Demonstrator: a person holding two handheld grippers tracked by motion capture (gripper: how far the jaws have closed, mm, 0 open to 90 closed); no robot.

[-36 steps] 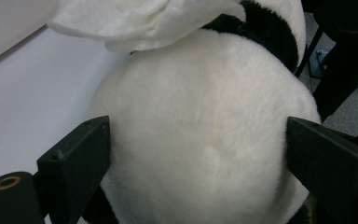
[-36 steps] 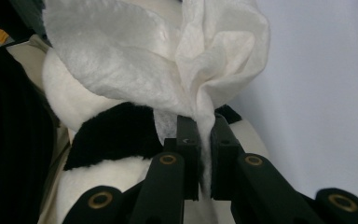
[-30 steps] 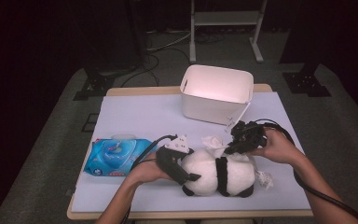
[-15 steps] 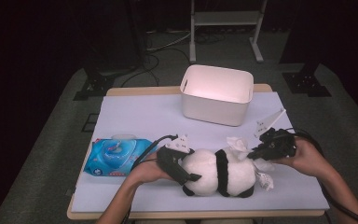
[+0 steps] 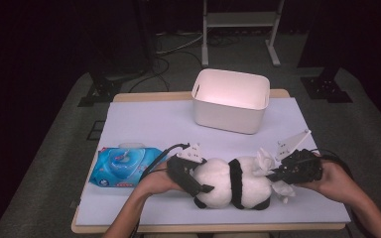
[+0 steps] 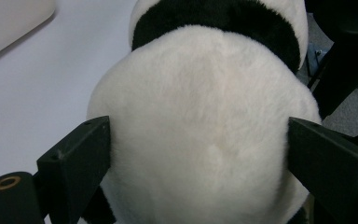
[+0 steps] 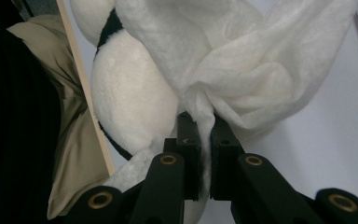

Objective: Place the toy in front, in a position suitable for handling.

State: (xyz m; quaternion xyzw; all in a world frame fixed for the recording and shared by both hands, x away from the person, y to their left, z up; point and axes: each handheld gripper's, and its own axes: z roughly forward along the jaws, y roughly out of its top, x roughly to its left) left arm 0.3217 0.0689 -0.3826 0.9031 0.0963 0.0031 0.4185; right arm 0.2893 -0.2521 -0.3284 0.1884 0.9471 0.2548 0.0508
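Note:
A black-and-white panda plush lies on its side near the table's front edge. My left gripper holds its left end; in the left gripper view the two jaws press into the white fur of the panda from both sides. At the panda's right end, my right gripper is shut on a crumpled white wipe. In the right gripper view the wipe is pinched between the closed jaws of the right gripper and lies against the panda's fur.
A blue pack of wet wipes lies at the left of the white mat. A white bin stands at the back centre. The table's front edge runs just below the panda.
My right gripper has moved to the right with the wipe, from above the panda's middle to its right end. The left gripper and the panda have stayed in place.

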